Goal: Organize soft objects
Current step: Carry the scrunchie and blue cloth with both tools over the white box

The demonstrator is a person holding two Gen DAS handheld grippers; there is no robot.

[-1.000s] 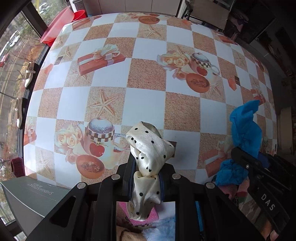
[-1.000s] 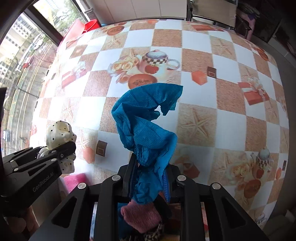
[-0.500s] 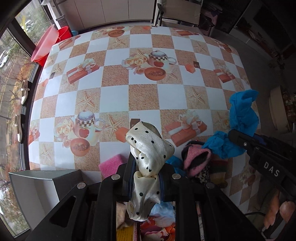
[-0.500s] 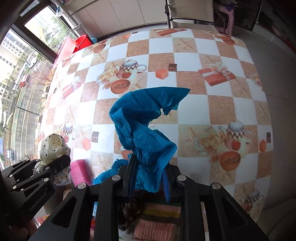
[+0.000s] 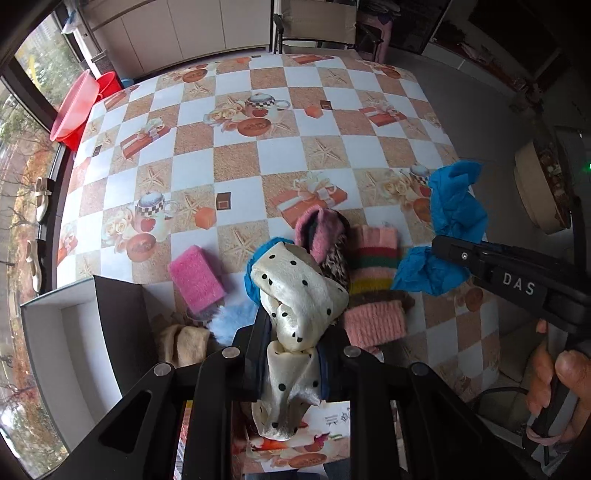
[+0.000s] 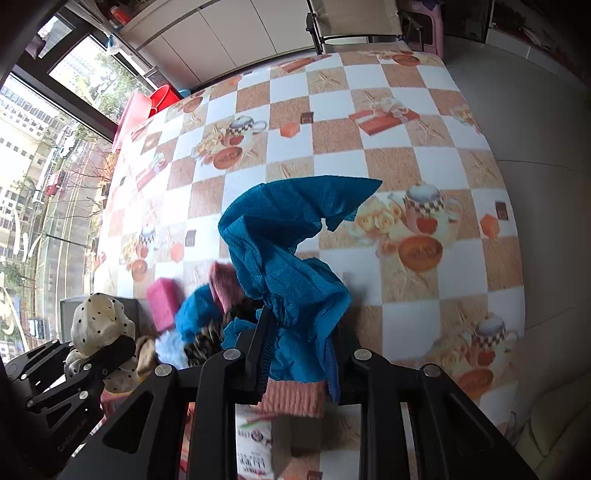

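My left gripper [image 5: 293, 325] is shut on a cream scarf with black dots [image 5: 295, 291] and holds it above the table's near edge. My right gripper [image 6: 301, 328] is shut on a blue mesh cloth [image 6: 288, 240] held up over the table; it also shows at the right of the left wrist view [image 5: 456, 210]. Below on the table lie a striped knit piece [image 5: 373, 273], a pink knit item [image 5: 319, 232], a pink sponge [image 5: 195, 275], a light blue fluffy item [image 5: 231, 321] and a beige cloth [image 5: 184, 341].
An open grey box [image 5: 74, 350] stands at the near left edge of the table. The checkered tablecloth [image 5: 280, 155] stretches away behind the pile. Red basins [image 5: 74, 107] stand on the floor at far left. A chair [image 5: 314, 22] is beyond the far edge.
Both grippers have risen and pulled back toward the near edge with their cloths. The pile of soft items and the grey box have come into view below.
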